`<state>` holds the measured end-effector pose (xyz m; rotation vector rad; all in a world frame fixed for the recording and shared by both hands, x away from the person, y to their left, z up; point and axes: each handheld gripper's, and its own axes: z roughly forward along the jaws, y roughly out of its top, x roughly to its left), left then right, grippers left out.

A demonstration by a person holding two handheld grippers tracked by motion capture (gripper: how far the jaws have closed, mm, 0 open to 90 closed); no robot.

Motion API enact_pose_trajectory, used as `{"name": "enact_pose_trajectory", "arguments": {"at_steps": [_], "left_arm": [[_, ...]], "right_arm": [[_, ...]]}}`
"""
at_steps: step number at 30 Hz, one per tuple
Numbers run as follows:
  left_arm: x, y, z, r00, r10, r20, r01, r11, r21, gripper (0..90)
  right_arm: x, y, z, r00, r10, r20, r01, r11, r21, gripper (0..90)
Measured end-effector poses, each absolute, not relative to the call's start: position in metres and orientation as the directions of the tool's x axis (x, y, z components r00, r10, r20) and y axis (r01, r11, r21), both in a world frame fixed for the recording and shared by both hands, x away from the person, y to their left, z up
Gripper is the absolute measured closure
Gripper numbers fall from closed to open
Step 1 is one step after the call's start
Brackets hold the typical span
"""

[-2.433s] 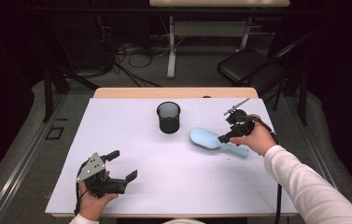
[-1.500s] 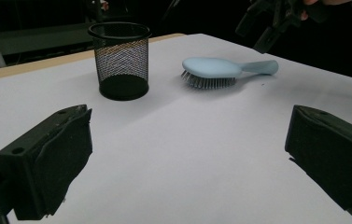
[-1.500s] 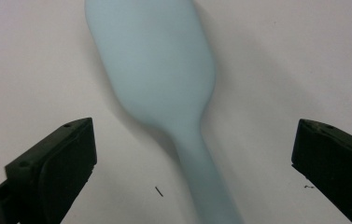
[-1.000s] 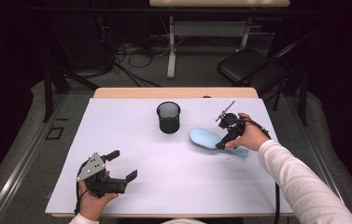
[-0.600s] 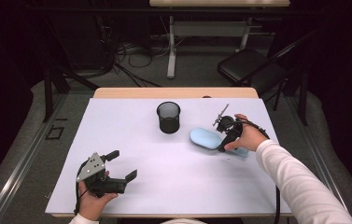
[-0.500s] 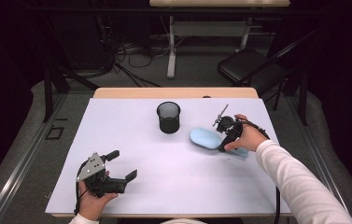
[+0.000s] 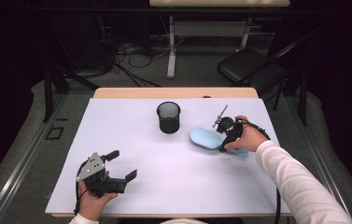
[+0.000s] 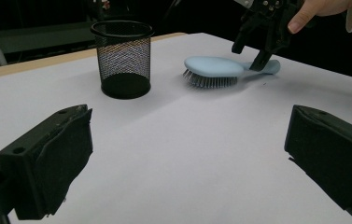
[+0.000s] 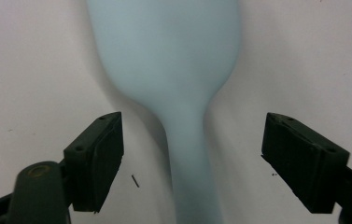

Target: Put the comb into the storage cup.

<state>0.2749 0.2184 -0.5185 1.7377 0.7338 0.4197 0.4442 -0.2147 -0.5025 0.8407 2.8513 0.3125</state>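
Observation:
A light blue hairbrush point(image 7: 205, 138) lies bristles down on the white table point(image 7: 187, 186), right of centre. My right gripper point(image 7: 223, 145) points down over its handle. In the right gripper view the jaws point(image 9: 193, 135) straddle the thin handle point(image 9: 190, 154) with a gap on each side, and neither pad touches it. These jaws have just been closing, with the handle between them. The left gripper view shows the brush point(image 8: 213, 67) with the right gripper point(image 8: 248, 55) over its handle. My left gripper point(image 7: 122, 164) rests near the front left edge, open and holding nothing point(image 8: 187, 144).
A black mesh cup point(image 7: 169, 117) stands upright left of the brush's head, also seen in the left gripper view point(image 8: 123, 58). A wooden strip point(image 7: 173, 92) borders the table's far edge. Beyond it are cables, a desk leg and a dark chair point(image 7: 250, 65).
The right hand has shifted left and down from beside the brush onto its handle. The left hand and gripper have stayed put.

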Motion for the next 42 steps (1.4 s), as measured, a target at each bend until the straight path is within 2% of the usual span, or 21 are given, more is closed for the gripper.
{"name": "enact_pose_trajectory", "arguments": {"at_steps": [8,13,15,22,29,36,37,42], "left_arm": [[0.275,0.218,-0.519,0.740,0.666,-0.091,0.262,-0.161,0.952,1.1],[0.274,0.216,-0.518,0.743,0.663,-0.090,0.258,-0.159,0.953,1.1],[0.273,0.216,-0.518,0.744,0.662,-0.088,0.254,-0.158,0.954,1.1],[0.274,0.216,-0.518,0.743,0.663,-0.092,0.257,-0.156,0.954,1.1],[0.275,0.216,-0.519,0.745,0.661,-0.090,0.258,-0.161,0.953,1.1],[0.276,0.215,-0.519,0.747,0.658,-0.092,0.260,-0.161,0.952,1.1],[0.276,0.215,-0.519,0.747,0.659,-0.093,0.260,-0.160,0.952,1.1],[0.276,0.215,-0.519,0.746,0.660,-0.092,0.260,-0.161,0.952,1.1]], "right_arm": [[0.445,-0.217,-0.504,-0.836,0.543,-0.075,0.513,0.823,0.245,28.5],[0.446,-0.219,-0.507,-0.831,0.549,-0.092,0.516,0.822,0.243,29.0],[0.445,-0.220,-0.507,-0.830,0.552,-0.082,0.521,0.819,0.241,34.0],[0.445,-0.223,-0.511,-0.826,0.559,-0.074,0.534,0.817,0.216,38.3],[0.447,-0.224,-0.514,-0.829,0.556,-0.054,0.534,0.817,0.216,47.6],[0.447,-0.222,-0.518,-0.836,0.547,-0.048,0.523,0.819,0.236,52.2],[0.447,-0.222,-0.516,-0.837,0.545,-0.049,0.526,0.826,0.205,52.9],[0.448,-0.222,-0.518,-0.836,0.547,-0.046,0.527,0.823,0.213,56.3]]}}
